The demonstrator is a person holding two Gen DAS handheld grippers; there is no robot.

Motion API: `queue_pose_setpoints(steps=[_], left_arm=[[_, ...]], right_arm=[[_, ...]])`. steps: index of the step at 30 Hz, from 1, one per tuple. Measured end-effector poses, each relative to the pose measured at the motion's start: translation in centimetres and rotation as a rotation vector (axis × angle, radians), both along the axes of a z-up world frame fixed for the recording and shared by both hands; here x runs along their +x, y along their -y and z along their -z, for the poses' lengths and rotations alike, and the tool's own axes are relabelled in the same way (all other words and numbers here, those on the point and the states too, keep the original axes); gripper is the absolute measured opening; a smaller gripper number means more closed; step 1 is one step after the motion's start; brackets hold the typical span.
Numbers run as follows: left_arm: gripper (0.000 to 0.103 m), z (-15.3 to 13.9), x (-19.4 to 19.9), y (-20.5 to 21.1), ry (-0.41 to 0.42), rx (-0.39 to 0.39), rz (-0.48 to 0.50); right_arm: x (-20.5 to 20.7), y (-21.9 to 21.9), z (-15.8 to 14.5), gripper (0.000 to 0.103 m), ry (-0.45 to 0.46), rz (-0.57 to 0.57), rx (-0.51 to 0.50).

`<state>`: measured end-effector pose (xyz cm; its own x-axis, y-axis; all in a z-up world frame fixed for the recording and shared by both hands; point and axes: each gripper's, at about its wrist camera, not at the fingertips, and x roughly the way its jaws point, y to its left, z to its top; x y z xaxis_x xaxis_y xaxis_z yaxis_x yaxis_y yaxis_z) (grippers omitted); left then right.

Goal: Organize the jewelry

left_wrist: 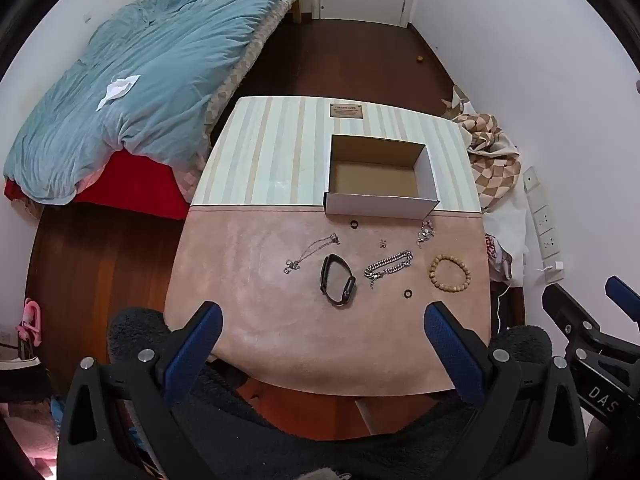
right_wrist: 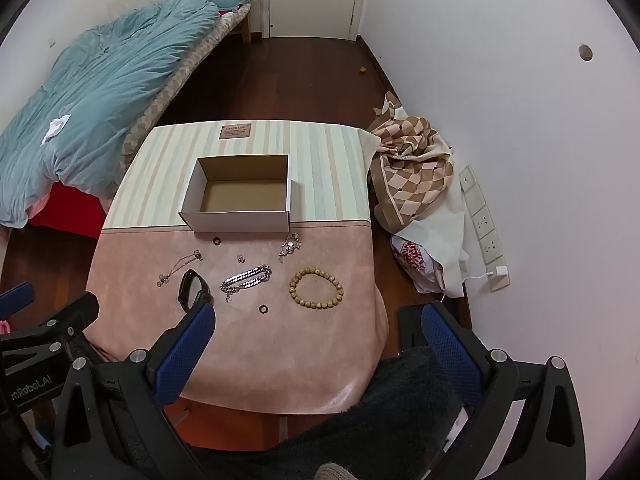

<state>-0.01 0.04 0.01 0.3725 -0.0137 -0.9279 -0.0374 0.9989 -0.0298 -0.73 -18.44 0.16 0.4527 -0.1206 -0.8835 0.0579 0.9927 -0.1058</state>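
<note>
box (left_wrist: 380, 200): white, open, empty, upright
bead bracelet (left_wrist: 449, 272): tan, flat, right
chain bracelet (left_wrist: 389, 264): silver, middle
black band (left_wrist: 337, 284): beside chain
thin necklace (left_wrist: 311, 252): left

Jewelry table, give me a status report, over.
Left gripper and right gripper open, holding nothing. Cardboard box open, nothing inside. Beaded bracelet, chain bracelet, black band on the pink mat. Path unobstructed.

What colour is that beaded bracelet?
The beaded bracelet is light tan, like pale wood; the right wrist view shows it best.
</note>
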Motion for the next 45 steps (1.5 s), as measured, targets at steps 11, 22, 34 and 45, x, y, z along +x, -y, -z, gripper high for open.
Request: queue_pose_setpoints(steps=[11,22,34,45], left_arm=[[0.103,-0.1,-0.1,0.4,0.003,0.003,-0.001],[0.103,0.1,-0.2,0.4,0.003,0.0,-0.001],[0.103,-1.0,-0.5,-0.6,0.018,-0.01,-0.01],[0.103,-1.0,-0.4,-0.4,0.02,-0.007,-0.009]], right_arm=[[-0.2,-0.5,0.2,0.103,-0.004,-0.008,0.004],[0.0,-0.6,0.2,0.103,-0.015,-0.015,0.012],[0.2,-0.8,0.2,0.103,-0.016,-0.014,0.015],[0.2,-0.9,0.1,0.103,-0.013,-0.015,0.014]])
